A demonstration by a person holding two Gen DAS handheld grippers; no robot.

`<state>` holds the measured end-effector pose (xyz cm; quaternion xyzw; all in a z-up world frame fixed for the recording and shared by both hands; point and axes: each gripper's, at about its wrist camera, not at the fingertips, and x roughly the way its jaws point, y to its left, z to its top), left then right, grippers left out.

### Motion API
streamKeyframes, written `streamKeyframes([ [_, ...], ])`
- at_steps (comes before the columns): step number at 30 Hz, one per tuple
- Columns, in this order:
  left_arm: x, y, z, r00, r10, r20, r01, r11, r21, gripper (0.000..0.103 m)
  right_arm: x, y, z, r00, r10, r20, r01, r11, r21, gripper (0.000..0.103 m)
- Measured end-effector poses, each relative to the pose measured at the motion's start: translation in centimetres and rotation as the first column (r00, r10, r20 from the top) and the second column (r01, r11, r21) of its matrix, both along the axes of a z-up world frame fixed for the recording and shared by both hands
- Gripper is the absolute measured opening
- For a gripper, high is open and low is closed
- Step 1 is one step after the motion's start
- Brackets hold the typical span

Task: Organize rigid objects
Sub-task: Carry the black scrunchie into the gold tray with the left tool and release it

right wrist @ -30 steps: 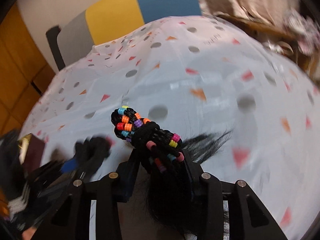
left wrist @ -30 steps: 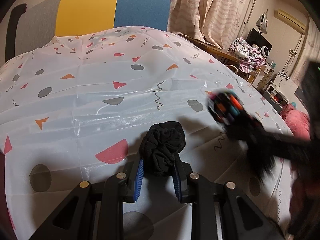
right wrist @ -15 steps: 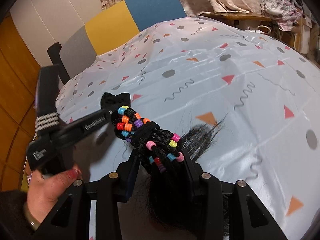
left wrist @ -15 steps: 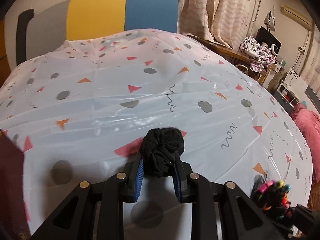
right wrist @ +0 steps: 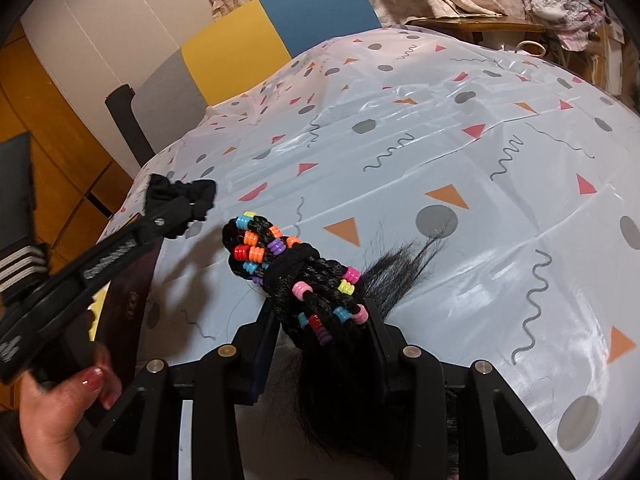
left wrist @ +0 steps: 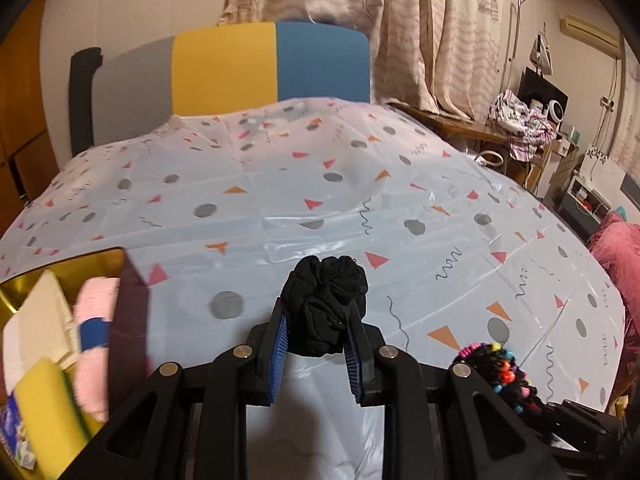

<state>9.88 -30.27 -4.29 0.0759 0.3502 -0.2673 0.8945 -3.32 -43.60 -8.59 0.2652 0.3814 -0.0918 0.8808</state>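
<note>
Covering the table, patterned tablecloth (left wrist: 360, 200) (curtains (left wrist: 420, 32) behind).

the left gripper (left wrist: 316, 354) tilts downward, its blue pads (left wrist: 277, 354) clamped on a scrunchie (left wrist: 324, 304). the right gripper (right wrist: 320, 344) tilts down too, jaws closed on a beaded braid (right wrist: 296, 276). a hand (right wrist: 60, 408) grips the left gripper's handle.

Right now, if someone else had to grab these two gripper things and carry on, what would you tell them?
Left gripper: shut on the black scrunchie, held above the tablecloth.
Right gripper: shut on the beaded braid hairpiece, also in the air.
The gold-lined box sits at the table's left edge, already holding a yellow sponge and pink and cream items.
Done: both things picked up. Left: probably placing each in the box.
</note>
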Motion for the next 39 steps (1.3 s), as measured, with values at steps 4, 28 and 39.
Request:
streamKeyframes([
  [4, -0.7, 2.2, 1.5, 1.0, 0.023, 0.003, -0.023, 0.999, -0.041, 0.025, -0.1, 0.9, 0.6, 1.0, 0.012, 0.009, -0.012, 1.0, -0.005, 0.041],
  [28, 2.2, 17.5, 3.3, 0.963, 0.23, -0.143, -0.256, 0.944, -0.208, 0.025, 0.6, 8.0, 3.7, 0.988, 0.147, 0.051, -0.146, 0.989, -0.022, 0.041],
  [39, 6.6, 20.0, -0.7, 0.901, 0.156, -0.404, -0.276, 0.926, -0.257, 0.025, 0.3, 10.3, 4.7, 0.982, 0.179, 0.054, -0.177, 0.983, -0.042, 0.041],
])
